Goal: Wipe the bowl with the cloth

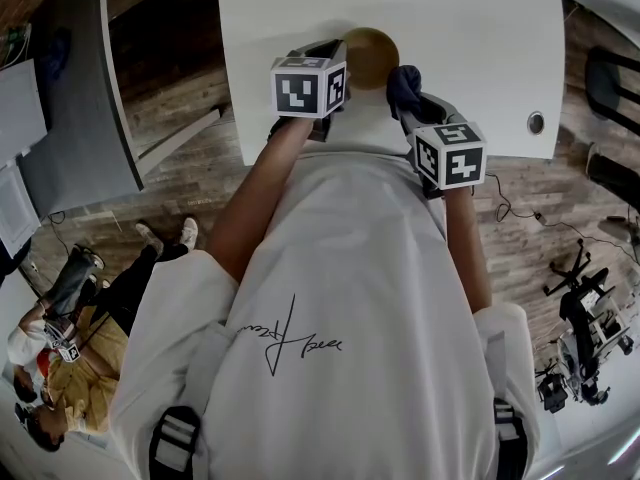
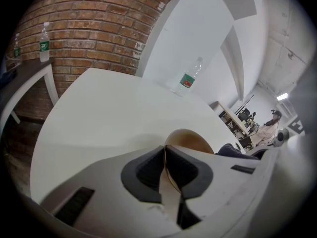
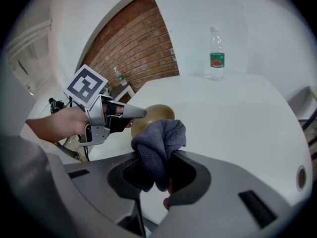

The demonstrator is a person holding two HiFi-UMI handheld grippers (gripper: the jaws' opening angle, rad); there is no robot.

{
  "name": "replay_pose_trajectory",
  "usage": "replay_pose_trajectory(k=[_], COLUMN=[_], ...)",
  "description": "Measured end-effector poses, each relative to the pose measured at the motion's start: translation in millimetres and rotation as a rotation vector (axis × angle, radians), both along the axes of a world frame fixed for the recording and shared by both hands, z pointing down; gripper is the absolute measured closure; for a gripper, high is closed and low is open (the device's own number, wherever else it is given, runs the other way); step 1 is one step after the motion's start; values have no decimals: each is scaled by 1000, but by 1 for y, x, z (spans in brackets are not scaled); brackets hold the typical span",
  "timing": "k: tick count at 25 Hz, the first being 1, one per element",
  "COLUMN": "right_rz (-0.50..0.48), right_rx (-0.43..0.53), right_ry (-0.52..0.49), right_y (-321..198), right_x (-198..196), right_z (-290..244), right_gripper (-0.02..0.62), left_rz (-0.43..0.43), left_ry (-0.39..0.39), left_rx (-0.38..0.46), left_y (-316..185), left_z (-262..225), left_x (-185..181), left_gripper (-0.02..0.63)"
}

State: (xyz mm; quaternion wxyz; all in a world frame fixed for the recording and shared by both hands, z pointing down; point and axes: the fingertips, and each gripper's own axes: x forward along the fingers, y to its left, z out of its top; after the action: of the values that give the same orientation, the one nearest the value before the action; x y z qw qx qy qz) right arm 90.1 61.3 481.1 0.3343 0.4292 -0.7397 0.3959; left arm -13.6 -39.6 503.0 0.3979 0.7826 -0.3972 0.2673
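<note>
While your left gripper pinches the bowl by its thin rim, one pad inside the wall and one outside, judge that grip as narrow: the wall looks smooth and stiff, so it may slip or pivot between the pads if you push hard on it. The bowl looks light, perhaps wood or plastic, and sits at 12 o'clock ahead of you, over the near edge of the white table. No view shows whether its base rests on the top.

Your right gripper has its jaws pressed onto the dark grey cloth, which bunches out past them in a soft wad. In the head view that wad lies at about 4 o'clock of the bowl, close to it; contact cannot be told. The cloth is limp and will fold under pressure, so lead with the bunched part rather than the jaw tips. Wipe toward the pinched side at 9 o'clock, so the left gripper backs each stroke. A water bottle stands well apart at the far edge.
</note>
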Motion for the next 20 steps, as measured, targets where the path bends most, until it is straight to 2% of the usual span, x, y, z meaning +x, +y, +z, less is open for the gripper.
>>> replay_pose_trajectory(k=[20], right_rz=[-83], right_rx=[-51], right_ry=[-34], right_y=[14], right_x=[-12], right_z=[-1], right_gripper=[514], left_rz=[0], left_ry=[-5], left_rx=[-6], left_y=[0], left_z=[0], left_x=[-1], left_gripper=[597])
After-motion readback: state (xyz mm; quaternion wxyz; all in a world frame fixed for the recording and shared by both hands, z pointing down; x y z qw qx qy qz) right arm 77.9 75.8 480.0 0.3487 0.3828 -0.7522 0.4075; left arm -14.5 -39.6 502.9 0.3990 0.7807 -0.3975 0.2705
